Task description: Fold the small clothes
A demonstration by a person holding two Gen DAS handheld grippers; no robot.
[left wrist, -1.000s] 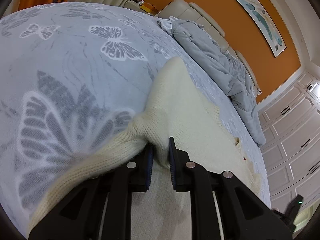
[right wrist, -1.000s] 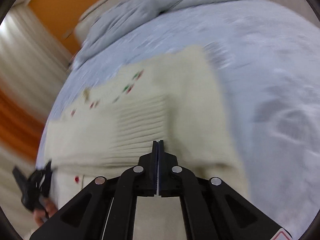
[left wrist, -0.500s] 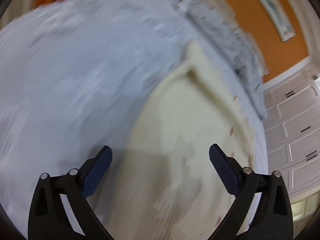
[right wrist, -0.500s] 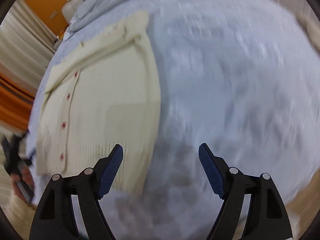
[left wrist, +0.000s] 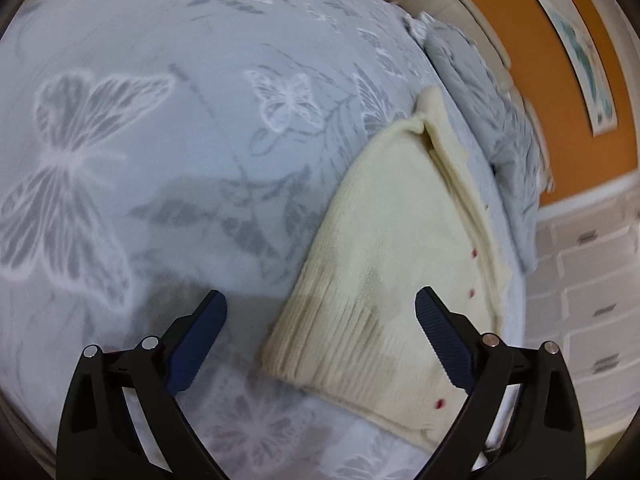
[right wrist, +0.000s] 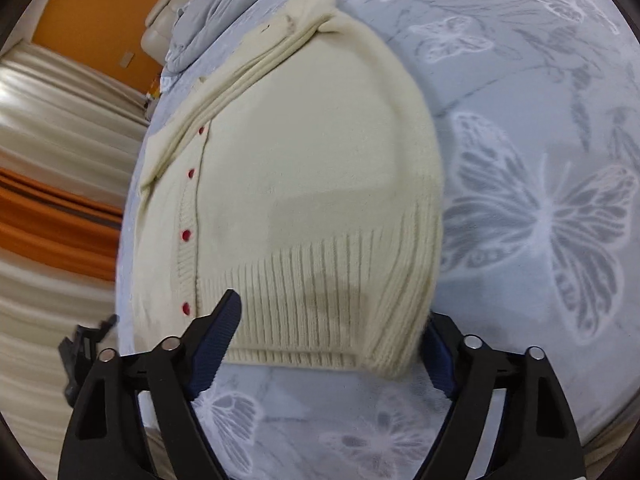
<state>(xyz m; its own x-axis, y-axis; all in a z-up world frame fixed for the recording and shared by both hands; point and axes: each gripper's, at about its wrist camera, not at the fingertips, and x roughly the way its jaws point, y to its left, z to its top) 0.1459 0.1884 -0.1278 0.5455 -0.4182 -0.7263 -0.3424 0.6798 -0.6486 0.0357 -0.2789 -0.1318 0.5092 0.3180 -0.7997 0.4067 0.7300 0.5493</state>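
Cardigan (right wrist: 312,168), one item, cream knit: you have it lying on the bedspread (left wrist: 160,128), a pale blue-grey cover printed with white and grey butterflies. It lies folded lengthwise. One long side is a rounded fold edge and the other carries the button band with small red buttons (right wrist: 186,235). A ribbed hem runs across the end nearest you. At the far end the collar and a narrow folded strip of knit bunch into a small peak. Grey shadows fall across the ribbing.

Left gripper (left wrist: 320,316): your jaws have just been opening and now stand wide apart with nothing held. The left pad hangs over bare bedspread, and the right pad hangs over the cardigan near the button band. The ribbed hem corner lies below and between them.

Right gripper (right wrist: 336,332): your jaws have also just been opening and stand wide, gripping nothing. The ribbed hem sits between the fingers. The folded corner of the knit covers part of the right-hand pad, so you cannot tell whether fabric rests against it.

Also present: a crumpled grey duvet (left wrist: 496,128) along the headboard side, an orange wall (left wrist: 532,64) with a framed picture (left wrist: 580,52), white panelled cupboards (left wrist: 592,280), and cream and orange curtains (right wrist: 52,184).

Hard to make out: both views are slightly smeared. The lowest button nearest the left gripper's right finger is partly cut off. A dark object at the lower left edge of the right wrist view is too blurred to identify.
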